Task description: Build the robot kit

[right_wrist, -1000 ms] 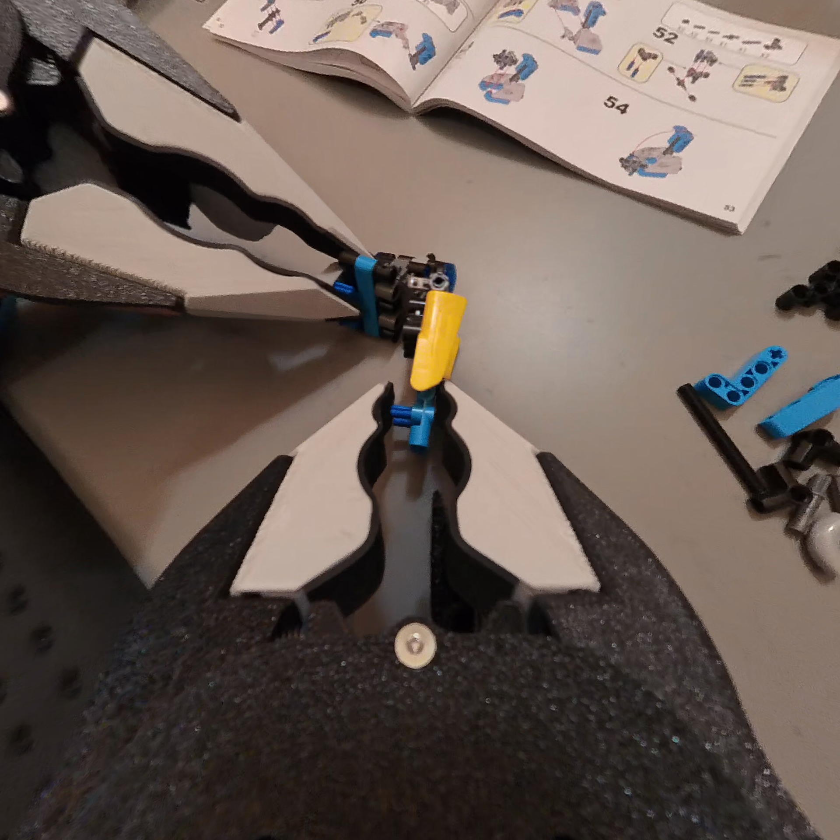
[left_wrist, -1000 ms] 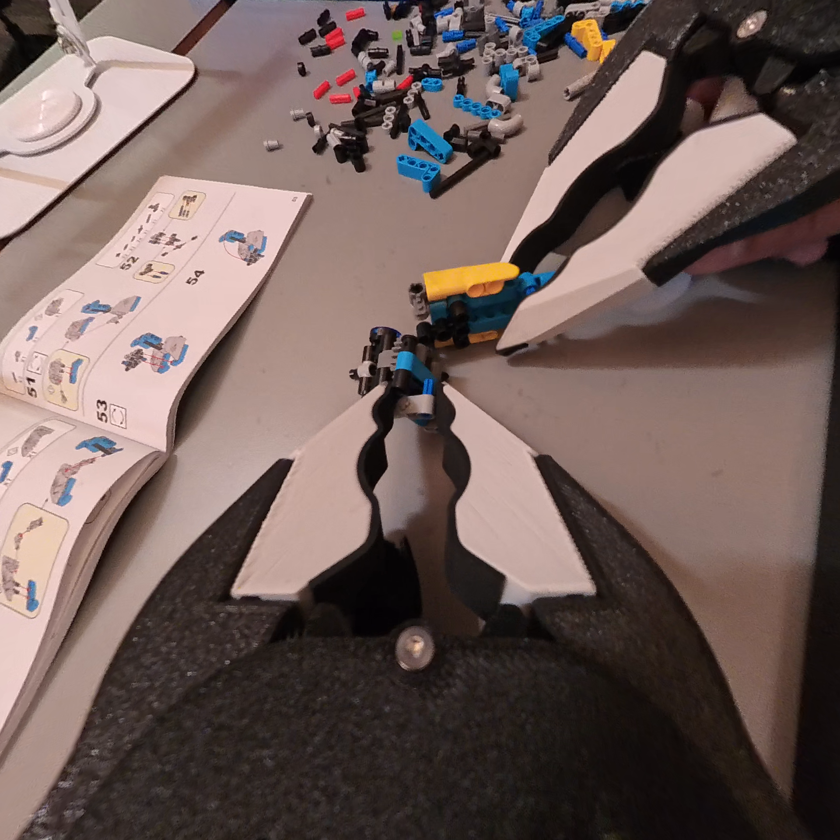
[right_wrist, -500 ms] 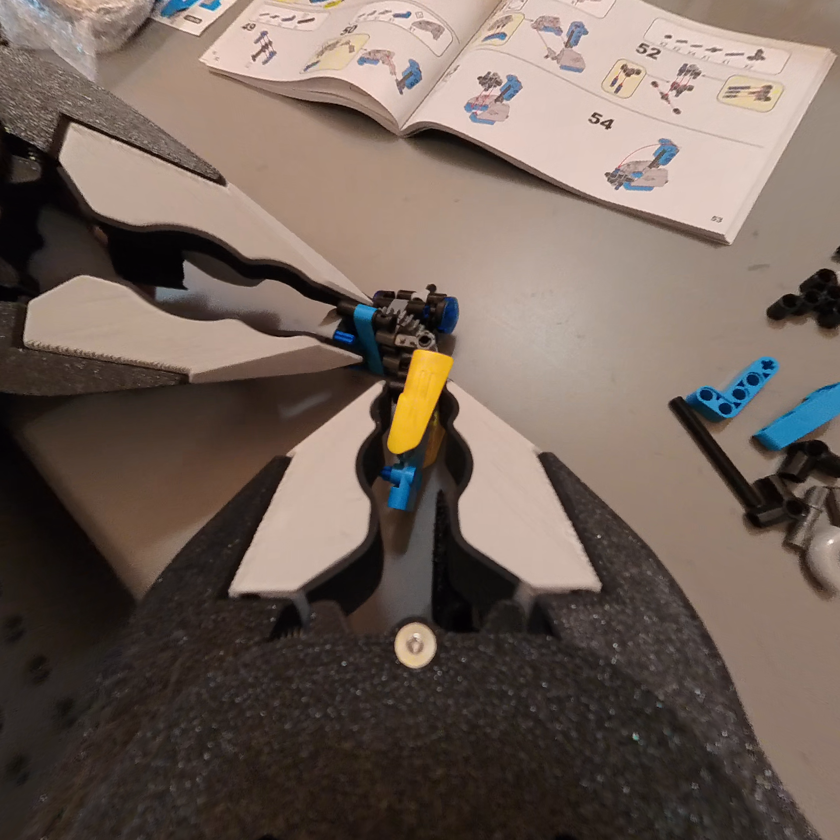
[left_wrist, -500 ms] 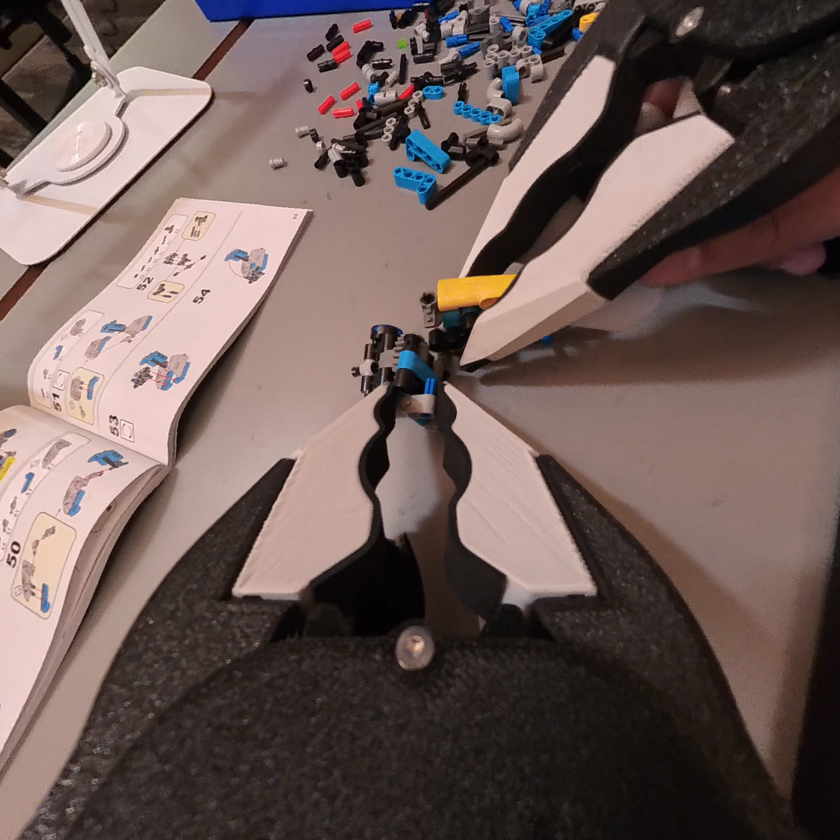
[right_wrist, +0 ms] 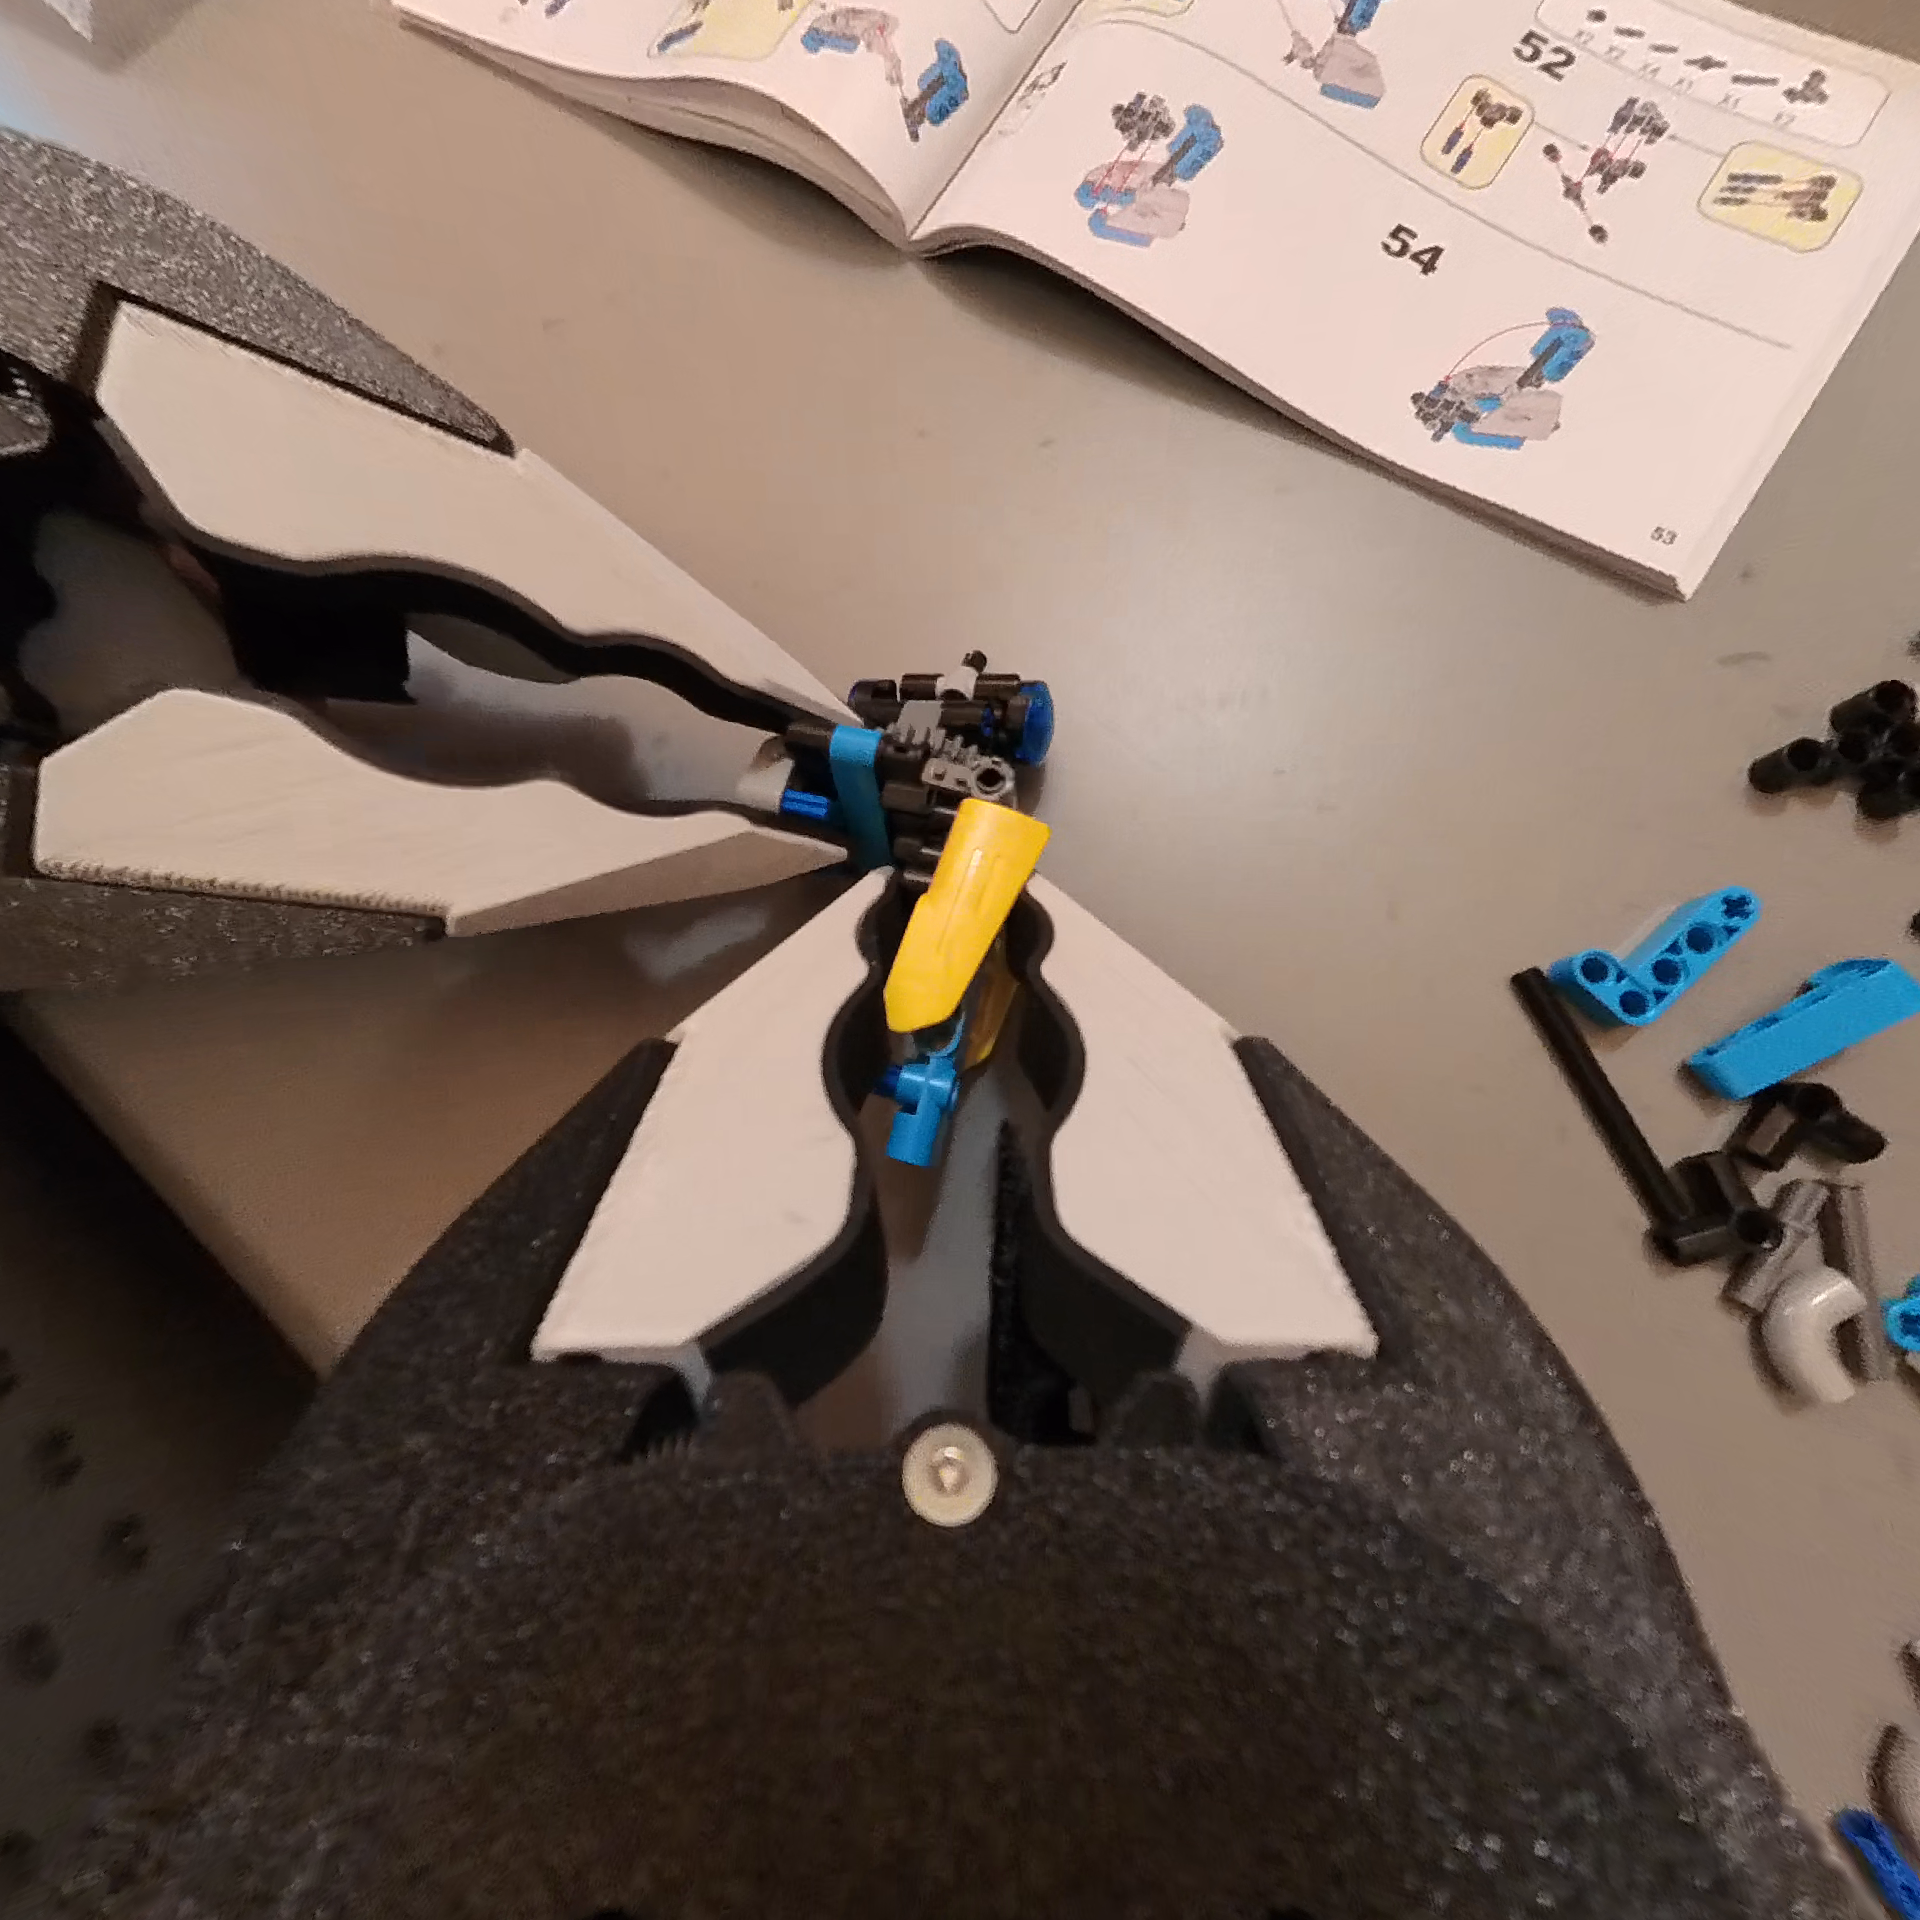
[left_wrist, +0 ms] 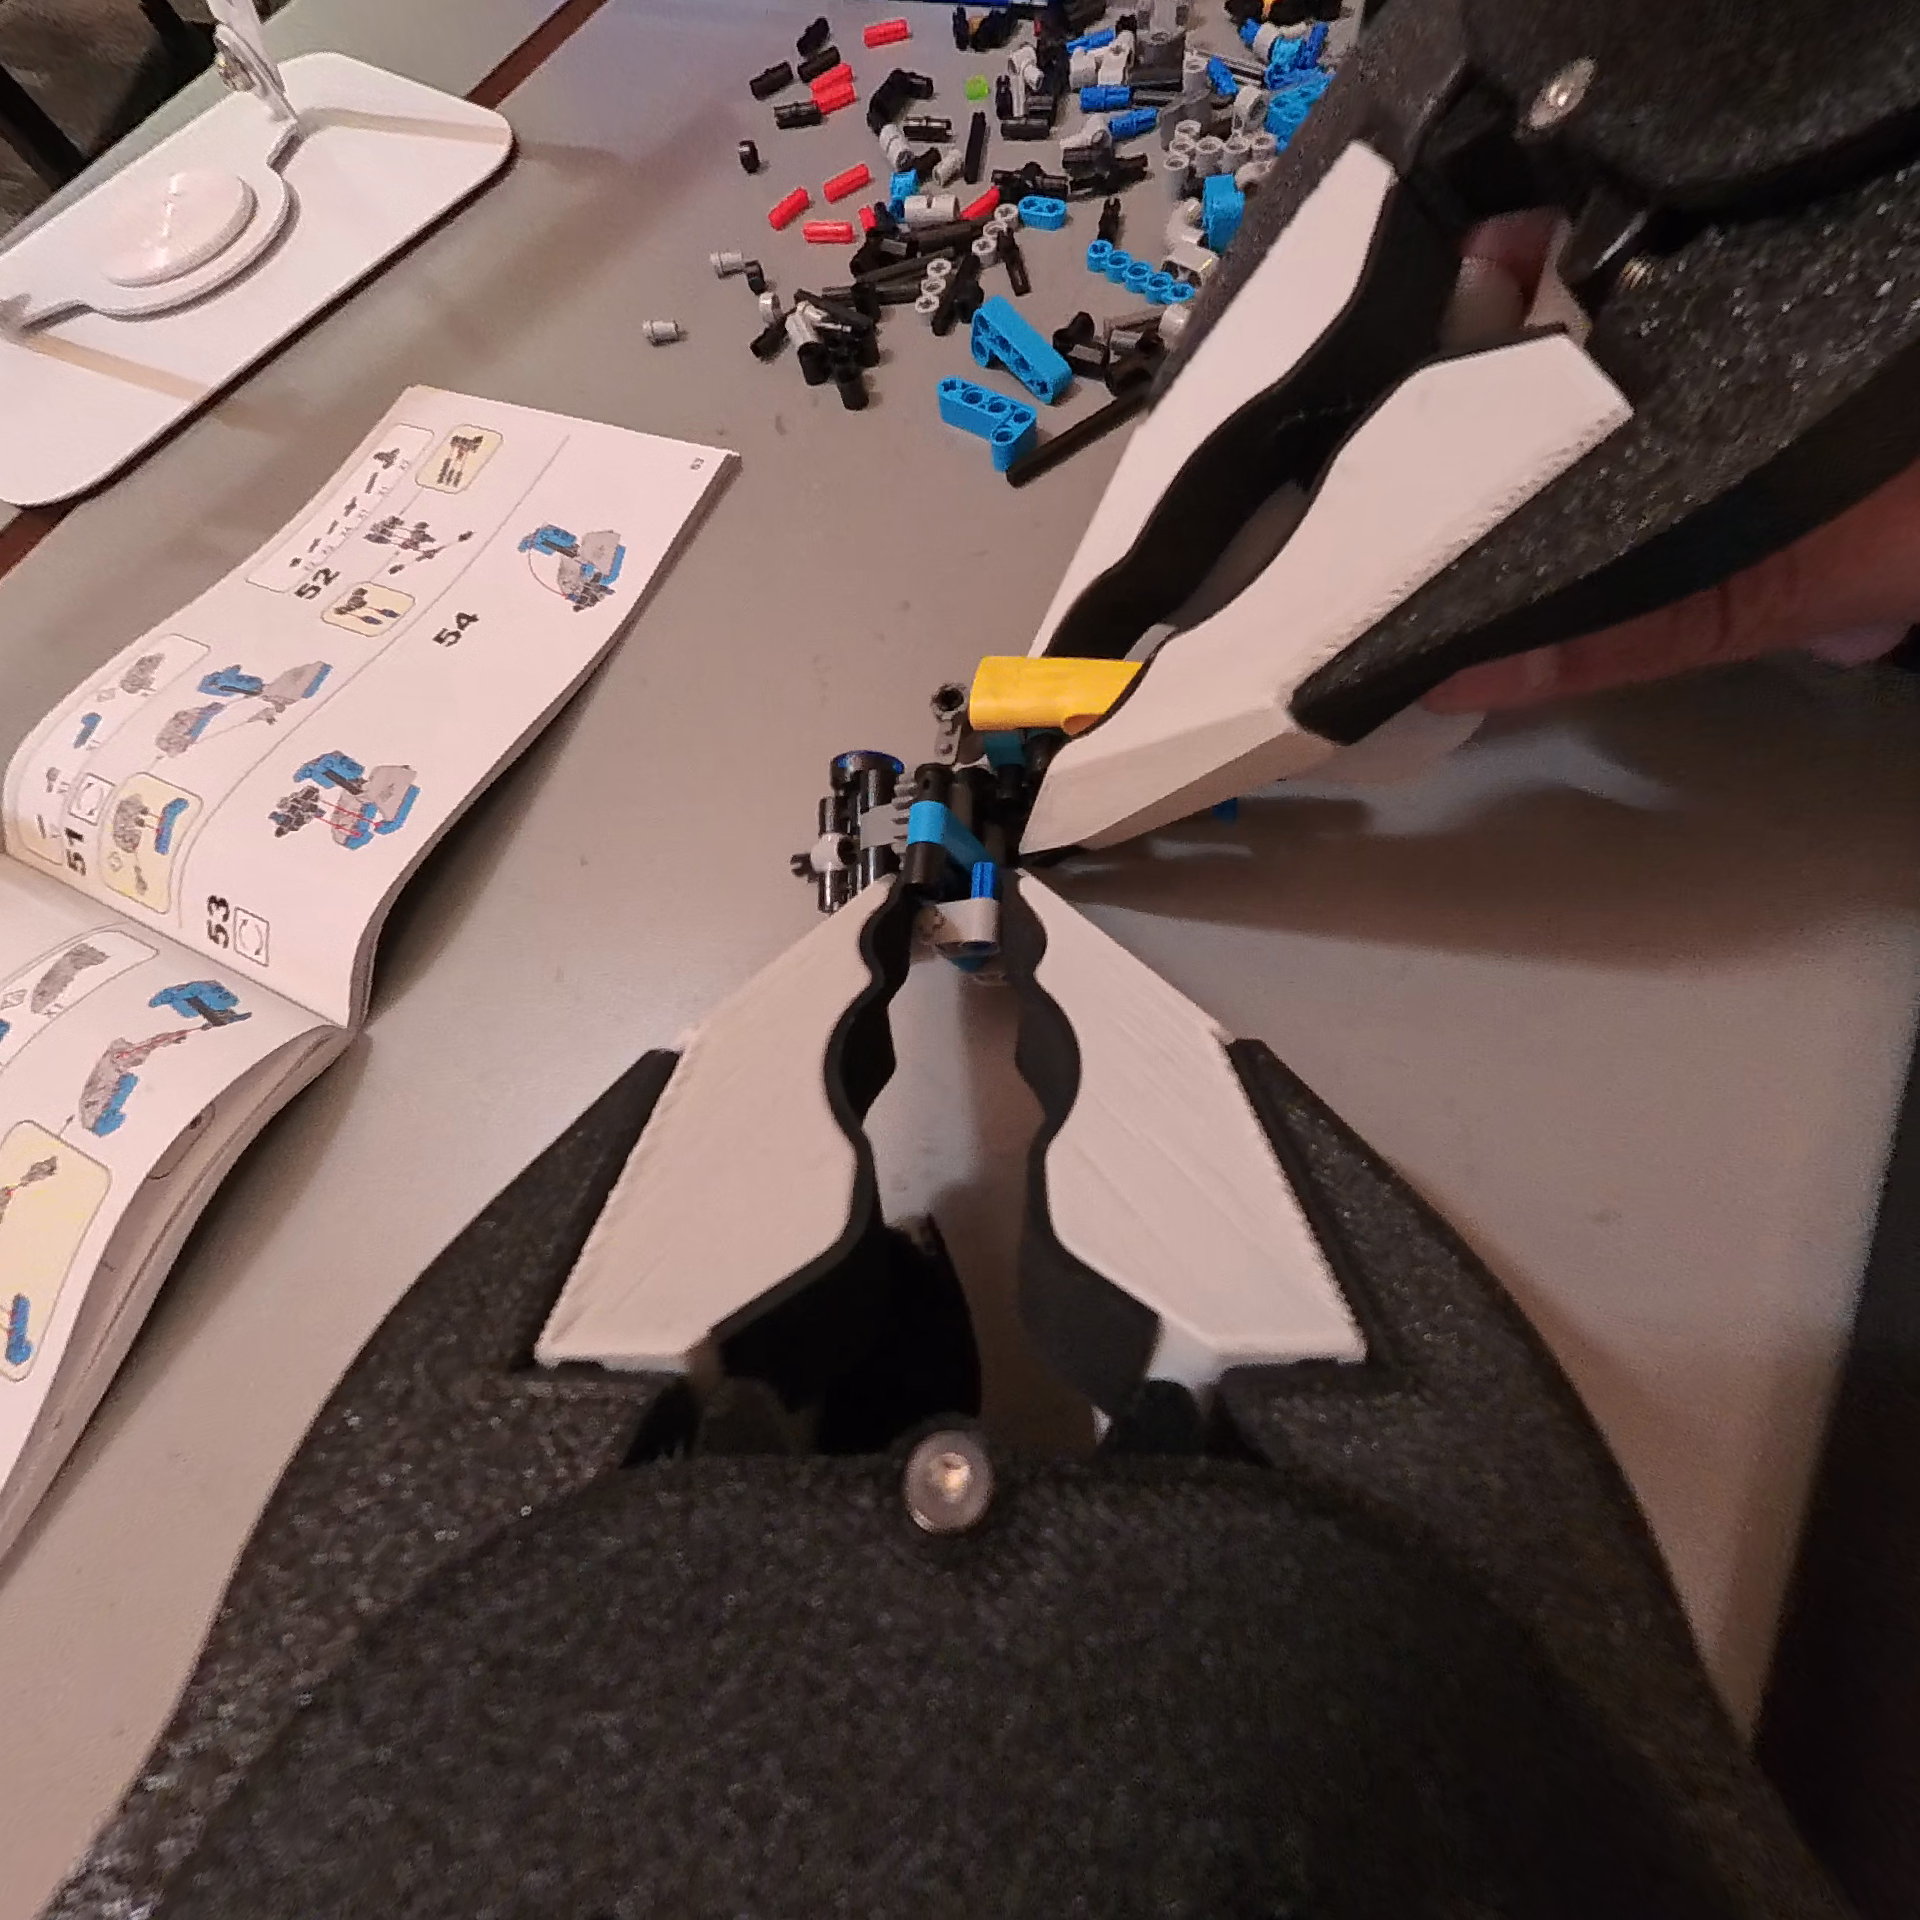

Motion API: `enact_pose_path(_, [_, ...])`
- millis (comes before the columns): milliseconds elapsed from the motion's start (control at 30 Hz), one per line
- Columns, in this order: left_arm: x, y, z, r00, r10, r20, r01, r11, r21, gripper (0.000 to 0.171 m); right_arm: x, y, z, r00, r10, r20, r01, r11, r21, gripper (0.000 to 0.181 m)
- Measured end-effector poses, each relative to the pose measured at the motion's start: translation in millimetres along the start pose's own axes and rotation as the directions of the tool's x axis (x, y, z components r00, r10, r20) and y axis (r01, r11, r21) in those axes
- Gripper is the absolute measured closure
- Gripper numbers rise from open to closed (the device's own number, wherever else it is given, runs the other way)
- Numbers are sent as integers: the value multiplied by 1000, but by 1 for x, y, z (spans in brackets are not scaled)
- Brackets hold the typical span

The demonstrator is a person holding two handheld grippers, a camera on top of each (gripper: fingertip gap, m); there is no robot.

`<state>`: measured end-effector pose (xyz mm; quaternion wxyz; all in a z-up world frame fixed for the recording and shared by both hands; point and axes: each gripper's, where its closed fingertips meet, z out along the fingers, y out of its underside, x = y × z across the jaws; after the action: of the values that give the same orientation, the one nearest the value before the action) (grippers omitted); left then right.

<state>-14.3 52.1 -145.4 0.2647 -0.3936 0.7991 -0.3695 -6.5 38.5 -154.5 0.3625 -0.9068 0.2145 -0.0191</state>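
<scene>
**Two small brick builds held tip to tip above a grey table**

My left gripper [left_wrist: 951,894] is clenched on a small black-and-blue assembly [left_wrist: 914,831] of pins and beams, pinched right at the fingertips, with a grey connector showing between them. My right gripper [right_wrist: 961,883] grips a second piece, a smooth yellow curved panel [right_wrist: 961,914] with a blue pin connector [right_wrist: 920,1101] hanging behind it, sitting deep in the wavy black throat between the fingers. The yellow panel's front end touches the black-and-blue assembly [right_wrist: 935,758]; whether they are joined I cannot tell.

The left wrist view alone shows the scattered pile of loose parts [left_wrist: 997,208], black, red, grey and blue, well beyond the grippers, a white flat stand base [left_wrist: 208,229] at the far left, and part of a hand [left_wrist: 1662,634] under the right gripper [left_wrist: 1029,821]. The right wrist view alone shows the table's near edge [right_wrist: 156,1143] with dark speckled floor below, and close by on the right a blue angled beam [right_wrist: 1652,956], a black axle [right_wrist: 1590,1091] and a pale grey elbow [right_wrist: 1808,1320].

An open instruction booklet [left_wrist: 343,727] lies flat, left of my left gripper and across the far side in the right view.

The grippers meet nearly at right angles, both tilted down toward the table [left_wrist: 1455,1143]. The fingers are matte white, faintly ridged wedges lined in black, set in coarse black foam-like bodies, each with a silver screw.
</scene>
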Motion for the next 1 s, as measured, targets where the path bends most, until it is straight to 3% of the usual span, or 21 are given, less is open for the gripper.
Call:
enact_pose_path(167, [-2, 0, 0, 997, 62, 41, -62, 998, 1, 154, 5, -1, 2, 987, -122, -104, 115, 991, -71, 164])
enact_pose_path(400, [-6, -2, 2, 977, 178, 120, -179, 984, -2, 154, 4, -3, 4, 999, -1, 52, 5, 996, -88, 164])
enact_pose_path(833, [-11, -4, 2, 990, 98, 102, -100, 995, 7, 156, 2, -6, 6, 999, -25, 48, 27, 998, -58, 164])
enact_pose_path(1000, [-14, -7, 3, 992, 47, 115, -50, 999, 18, 156, 2, -8, 7, 983, 143, 118, -140, 989, -39, 164])
